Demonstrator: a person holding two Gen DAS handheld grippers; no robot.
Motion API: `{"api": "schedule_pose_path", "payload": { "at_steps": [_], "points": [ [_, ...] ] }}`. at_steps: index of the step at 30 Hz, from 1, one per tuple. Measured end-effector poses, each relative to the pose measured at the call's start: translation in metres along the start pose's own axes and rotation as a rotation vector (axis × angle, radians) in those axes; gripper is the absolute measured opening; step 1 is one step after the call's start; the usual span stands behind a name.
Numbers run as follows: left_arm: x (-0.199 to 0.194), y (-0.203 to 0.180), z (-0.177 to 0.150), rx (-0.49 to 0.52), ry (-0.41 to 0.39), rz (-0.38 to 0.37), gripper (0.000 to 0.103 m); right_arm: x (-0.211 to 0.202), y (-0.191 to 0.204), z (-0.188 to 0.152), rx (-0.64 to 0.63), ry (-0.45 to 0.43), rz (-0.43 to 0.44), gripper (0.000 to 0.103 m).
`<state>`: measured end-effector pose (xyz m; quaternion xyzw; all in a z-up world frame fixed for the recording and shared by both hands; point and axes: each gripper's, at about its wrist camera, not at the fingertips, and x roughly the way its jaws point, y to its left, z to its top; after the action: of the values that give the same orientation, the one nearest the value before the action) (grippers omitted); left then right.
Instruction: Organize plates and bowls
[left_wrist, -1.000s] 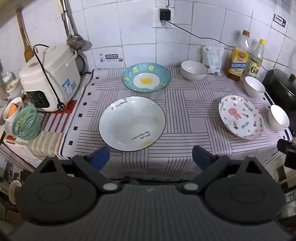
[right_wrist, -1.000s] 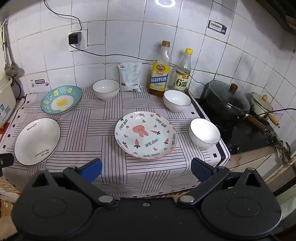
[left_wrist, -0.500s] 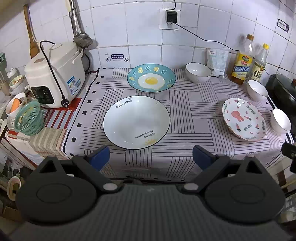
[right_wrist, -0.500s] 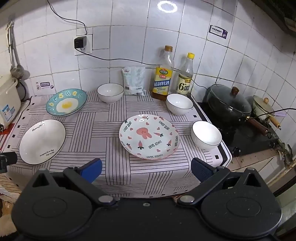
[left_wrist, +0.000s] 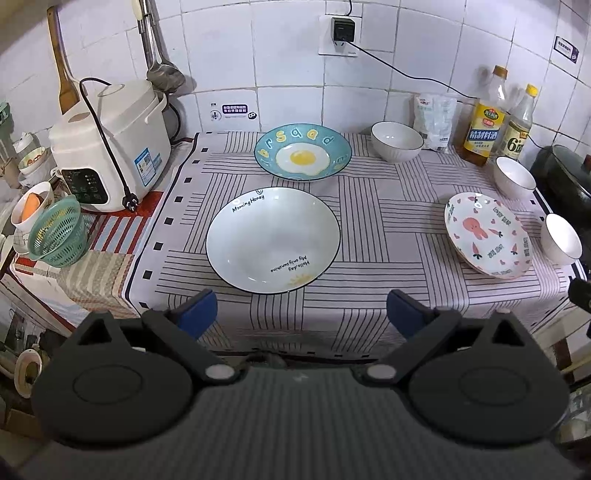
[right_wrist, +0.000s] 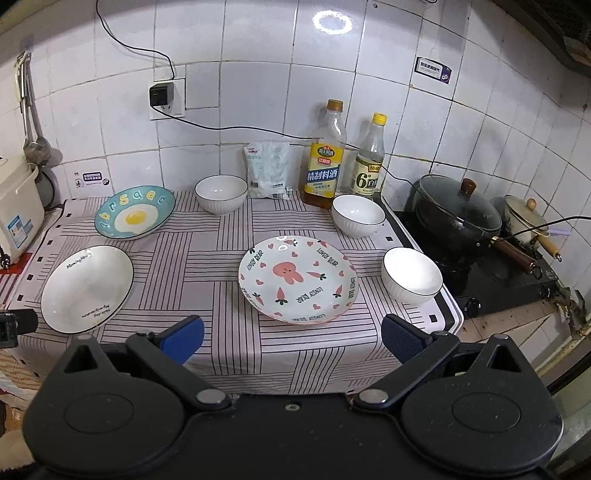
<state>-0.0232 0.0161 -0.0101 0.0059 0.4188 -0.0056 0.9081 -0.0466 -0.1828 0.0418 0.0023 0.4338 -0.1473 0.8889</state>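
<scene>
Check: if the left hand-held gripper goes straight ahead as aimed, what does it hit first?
Probably the white "Morning Honey" plate, centred ahead of the open left hand-held gripper. Depth is unclear; it might meet the tablecloth edge first.

This is a small home kitchen. White ceramic tiles (right_wrist: 258, 92) cover the wall, with a ladle (left_wrist: 162, 70) and a wooden spatula (left_wrist: 64, 81) hanging on it and a plug in the wall socket (right_wrist: 166, 98). A rice cooker (left_wrist: 110, 147) stands at the left end of the tabletop (left_wrist: 388, 229), which is covered by a striped cloth. Two bottles of cooking wine (right_wrist: 325, 162) and vinegar (right_wrist: 367, 166) stand against the tiles beside a white packet (right_wrist: 267, 170). To the right sits a black stove (right_wrist: 491, 288) carrying a lidded dark pot (right_wrist: 458, 218) and a small cream pot (right_wrist: 524, 218)
</scene>
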Motion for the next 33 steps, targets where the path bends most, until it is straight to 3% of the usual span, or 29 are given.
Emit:
{"api": "schedule_pose_path", "payload": {
  "at_steps": [33],
  "points": [
    [-0.003, -0.030, -0.006, 0.035, 0.027, -0.041, 0.099, -0.001, -0.028, -0.004, 0.014, -0.009, -0.077, 0.103]
  ]
}}
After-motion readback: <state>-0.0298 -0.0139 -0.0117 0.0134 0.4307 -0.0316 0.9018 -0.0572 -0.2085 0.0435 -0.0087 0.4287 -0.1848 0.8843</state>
